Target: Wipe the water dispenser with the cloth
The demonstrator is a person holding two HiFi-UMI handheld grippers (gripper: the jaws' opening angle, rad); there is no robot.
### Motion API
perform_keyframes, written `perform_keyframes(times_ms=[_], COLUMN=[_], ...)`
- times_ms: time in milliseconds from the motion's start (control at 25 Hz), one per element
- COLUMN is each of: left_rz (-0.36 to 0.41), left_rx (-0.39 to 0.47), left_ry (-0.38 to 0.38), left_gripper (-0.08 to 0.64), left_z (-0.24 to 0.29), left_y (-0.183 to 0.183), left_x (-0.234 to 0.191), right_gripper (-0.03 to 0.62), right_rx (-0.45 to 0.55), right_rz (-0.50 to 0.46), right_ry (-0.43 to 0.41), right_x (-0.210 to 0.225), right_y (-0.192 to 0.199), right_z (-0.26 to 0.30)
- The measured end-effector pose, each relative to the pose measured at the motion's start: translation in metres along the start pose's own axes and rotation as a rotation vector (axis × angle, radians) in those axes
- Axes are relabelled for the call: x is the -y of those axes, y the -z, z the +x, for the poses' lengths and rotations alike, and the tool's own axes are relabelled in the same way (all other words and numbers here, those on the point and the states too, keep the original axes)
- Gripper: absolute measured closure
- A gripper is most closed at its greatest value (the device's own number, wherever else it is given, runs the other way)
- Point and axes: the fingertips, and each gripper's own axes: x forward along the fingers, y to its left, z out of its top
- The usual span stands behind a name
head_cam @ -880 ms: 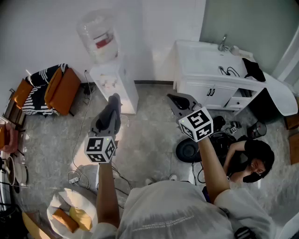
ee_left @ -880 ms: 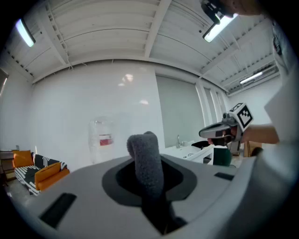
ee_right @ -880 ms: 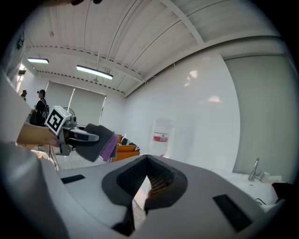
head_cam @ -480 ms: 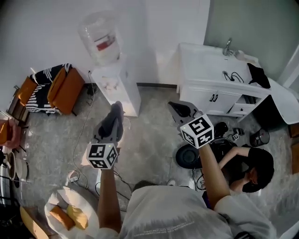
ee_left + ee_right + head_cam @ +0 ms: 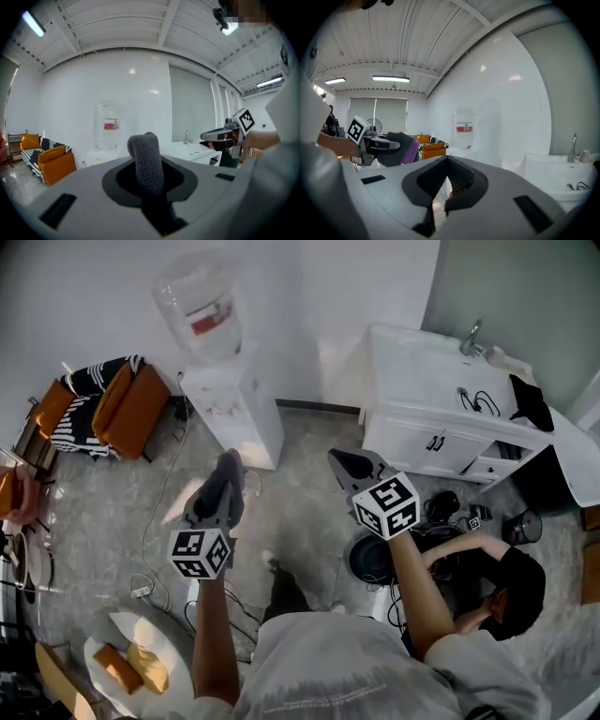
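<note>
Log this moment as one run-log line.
left tongs: shut on grey cloth | right tongs: shut, empty | water dispenser: ahead, untouched | wiping: not yet begun

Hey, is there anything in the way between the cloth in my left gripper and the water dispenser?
Nothing visible does. The left gripper holds the grey cloth, pointed toward the water dispenser by the wall, with only bare floor between them. A thin cable lies on the floor to the left, outside that path.

Person's leg (image 5: 284,589) newly in view
</note>
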Motion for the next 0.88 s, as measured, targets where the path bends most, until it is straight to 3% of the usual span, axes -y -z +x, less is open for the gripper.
perform_keyframes(times_ms=[200,560,880], left_rz=[-0.023,-0.078,-0.086], left_rx=[-0.004,-0.034,-0.104], left_ry=[-0.006,-0.029,-0.024], left_gripper=[0.488,0.488,0.487], left_z=[0.04,0.11,0.165], left_y=[0.009,0.014,0.022], left_x=[-0.047,-0.169,-0.257], right_gripper=[0.584,0.584,0.584], right_rx=[-0.005,-0.027,-0.073], right_rz=[0.009,-0.009,0.037], right_ry=[-0.021,-0.041,0.012], right_x=[0.009,0.021,0.046], right_y=[-0.003,-0.032,-0.032], right_z=[0.062,0.198,0.289])
